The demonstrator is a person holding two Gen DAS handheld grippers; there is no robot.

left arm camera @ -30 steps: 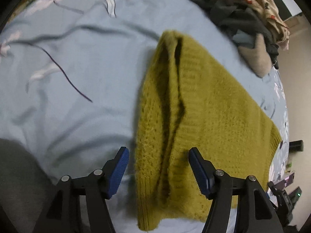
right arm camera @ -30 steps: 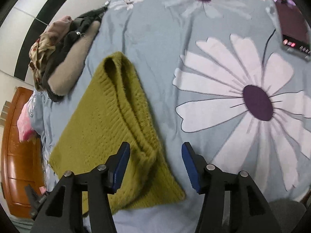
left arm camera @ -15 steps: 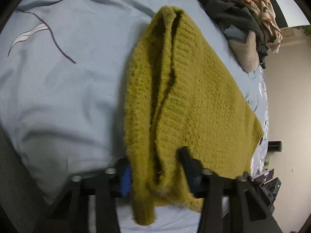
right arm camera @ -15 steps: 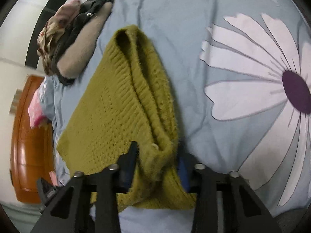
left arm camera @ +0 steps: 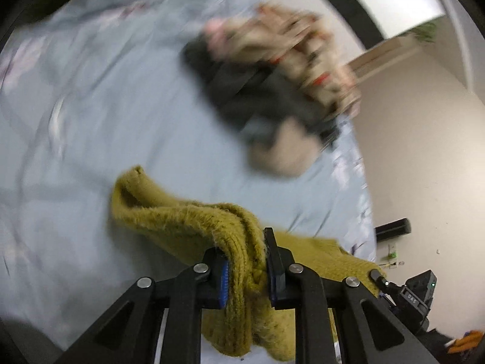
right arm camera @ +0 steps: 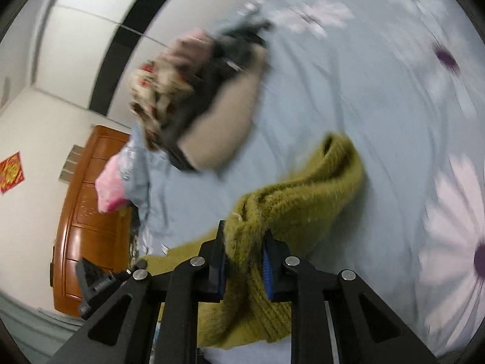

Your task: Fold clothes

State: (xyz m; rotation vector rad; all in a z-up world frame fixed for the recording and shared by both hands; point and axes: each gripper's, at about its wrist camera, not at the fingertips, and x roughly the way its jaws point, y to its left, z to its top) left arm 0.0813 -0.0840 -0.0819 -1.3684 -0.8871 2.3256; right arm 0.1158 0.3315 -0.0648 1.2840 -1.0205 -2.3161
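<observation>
The left gripper (left arm camera: 246, 268) was clamped on a bunched fold of the mustard-yellow knitted sweater (left arm camera: 194, 221), the thick ribbed knit squeezed between its two blue-padded fingers (left arm camera: 223, 282) and spilling out below them. From that grip the sweater ran forward and to the left as a rumpled ridge, its far end resting on the bedsheet (left arm camera: 91, 115), while a flatter part trailed off to the right behind the gripper.

The right gripper (right arm camera: 244, 262) was likewise closed on the sweater (right arm camera: 303, 203), a fuzzy wad of knit pinched between its fingers (right arm camera: 268, 270), with ribbed fabric hanging beneath. Ahead of it the sweater rose in a thick roll toward the upper right, where an open tube-like end lay against the sheet.

The bedsheet (right arm camera: 348, 91) was pale blue, printed with large white daisies with purple centres, and it showed soft creases. Beyond the sweater, well apart from it, sat a pile of clothes (left arm camera: 272, 85): dark garments, a beige piece, and a cream fabric with a red and brown pattern on top; the pile was blurred in both views. A pink item (right arm camera: 110, 188) lay at the bed's edge in the right wrist view, near a brown wooden cabinet (right arm camera: 88, 212) standing against a pale wall. A red paper decoration (right arm camera: 10, 173) hung on that wall. In the left wrist view a cream wall (left arm camera: 424, 151) stood past the bed, with a small black device (left arm camera: 392, 230) low beside it.
</observation>
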